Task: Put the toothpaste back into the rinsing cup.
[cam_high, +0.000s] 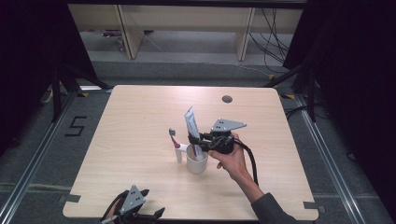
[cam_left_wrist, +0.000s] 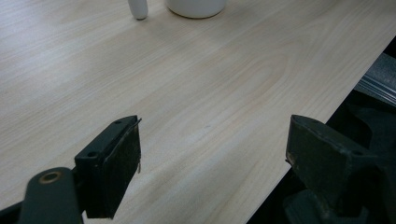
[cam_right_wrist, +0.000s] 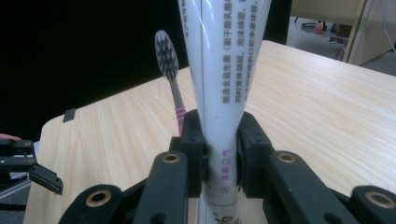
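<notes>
the right gripper (cam_right_wrist: 219,154) is clamped low on the light, squashy toothpaste tube (cam_right_wrist: 224,70), upright in the white cup (cam_high: 197,161) mid-worktop, toothbrush (cam_high: 174,140) at its nine o'clock; the left gripper (cam_left_wrist: 212,158) gapes empty.

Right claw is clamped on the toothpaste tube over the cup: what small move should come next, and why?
Probably lower the tube a little further, then open. The right claw grips it upright with its lower end inside the white cup, and whether it rests on the bottom is hidden. The toothbrush stands beside the cup.
</notes>
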A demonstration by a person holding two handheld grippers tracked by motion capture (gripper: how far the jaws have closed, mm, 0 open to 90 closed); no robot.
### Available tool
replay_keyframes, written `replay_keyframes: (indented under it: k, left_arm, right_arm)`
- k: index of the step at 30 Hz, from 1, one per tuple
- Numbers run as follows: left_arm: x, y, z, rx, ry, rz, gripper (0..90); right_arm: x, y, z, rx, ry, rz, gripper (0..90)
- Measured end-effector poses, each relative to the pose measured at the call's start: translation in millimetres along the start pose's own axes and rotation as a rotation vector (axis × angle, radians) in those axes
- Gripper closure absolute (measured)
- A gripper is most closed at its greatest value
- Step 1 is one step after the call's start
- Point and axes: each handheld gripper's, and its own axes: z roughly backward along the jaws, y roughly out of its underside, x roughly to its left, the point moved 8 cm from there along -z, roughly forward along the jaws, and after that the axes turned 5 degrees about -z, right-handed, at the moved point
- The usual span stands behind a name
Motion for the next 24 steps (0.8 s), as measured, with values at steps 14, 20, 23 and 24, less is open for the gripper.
replay_keyframes:
  k: [14,20,23,24]
  left_arm:
    - [-1.7,0.0,0.2,0.0,0.01,0.007,17.9]
    - [-1.9,-0.6,-0.2,-0.007,0.006,0.015,17.9]
    - [-0.6,0.0,-0.2,-0.001,0.002,0.004,17.9]
    - [-0.7,0.6,0.3,0.007,0.004,0.0,17.9]
  right_arm:
    - [-0.9,16.2,-3.7,0.055,0.005,-0.006,75.5]
    - [-2.5,23.8,-4.3,0.082,0.021,0.003,75.5]
    - [-3.3,26.5,-4.4,0.09,0.029,0.016,75.4]
    - [-3.0,28.0,-4.7,0.098,0.028,0.009,75.4]
